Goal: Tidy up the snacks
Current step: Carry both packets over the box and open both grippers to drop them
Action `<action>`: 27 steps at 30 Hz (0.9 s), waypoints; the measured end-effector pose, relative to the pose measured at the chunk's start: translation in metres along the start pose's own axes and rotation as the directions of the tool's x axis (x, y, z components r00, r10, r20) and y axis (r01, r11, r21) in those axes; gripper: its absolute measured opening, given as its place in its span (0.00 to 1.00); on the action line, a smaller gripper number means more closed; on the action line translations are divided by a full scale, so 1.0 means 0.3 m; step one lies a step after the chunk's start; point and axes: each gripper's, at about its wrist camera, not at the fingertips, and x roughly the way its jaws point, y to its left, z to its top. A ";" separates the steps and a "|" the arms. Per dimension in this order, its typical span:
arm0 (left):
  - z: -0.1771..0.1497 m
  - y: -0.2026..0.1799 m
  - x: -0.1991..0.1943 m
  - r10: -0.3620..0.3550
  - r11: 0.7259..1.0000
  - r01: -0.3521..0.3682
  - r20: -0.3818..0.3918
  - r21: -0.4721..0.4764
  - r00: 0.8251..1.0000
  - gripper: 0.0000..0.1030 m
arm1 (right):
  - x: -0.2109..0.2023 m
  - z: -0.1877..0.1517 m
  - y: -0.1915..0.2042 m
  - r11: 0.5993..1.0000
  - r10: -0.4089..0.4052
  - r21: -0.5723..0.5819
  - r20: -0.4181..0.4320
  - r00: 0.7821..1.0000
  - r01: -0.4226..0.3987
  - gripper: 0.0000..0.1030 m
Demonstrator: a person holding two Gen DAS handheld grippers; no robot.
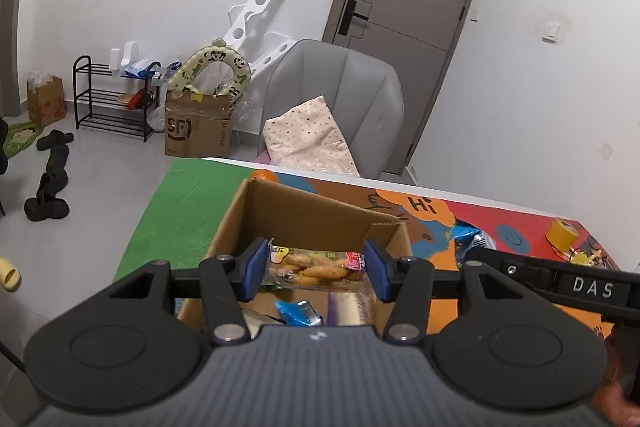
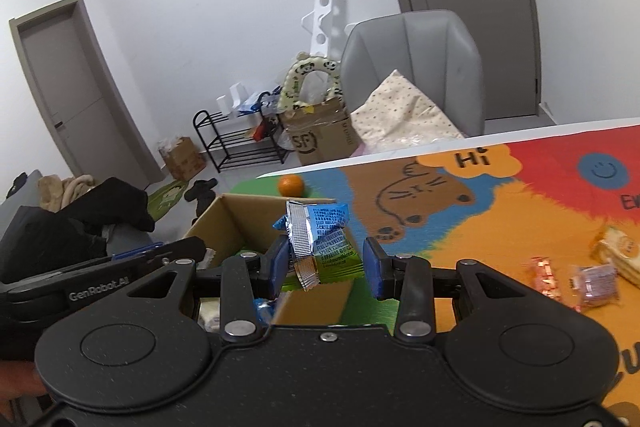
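Blue pads of the left gripper (image 1: 316, 269) are clamped on a clear snack pack (image 1: 316, 267), held just above the open cardboard box (image 1: 304, 213). Right gripper (image 2: 326, 263), beside the box, is closed on a blue-green packet (image 2: 326, 243); whether the right pad touches can't be told. More snacks (image 2: 592, 277) are seen right of the box, an orange (image 2: 291, 185) behind it.
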 end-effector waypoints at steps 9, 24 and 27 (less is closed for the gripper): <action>0.018 0.061 -0.006 0.038 0.999 -0.037 0.024 -0.038 0.999 0.53 | 0.079 0.013 0.061 1.000 0.027 -0.007 -0.018 0.999 -0.027 0.36; 0.013 0.093 -0.025 0.104 0.994 -0.103 0.015 -0.045 0.994 0.65 | 0.142 0.037 0.109 0.995 0.102 0.022 -0.018 0.995 -0.102 0.60; 0.008 0.078 -0.027 0.096 0.995 -0.096 0.017 -0.026 0.995 0.72 | 0.126 0.028 0.080 0.995 0.092 0.040 -0.024 0.995 -0.091 0.60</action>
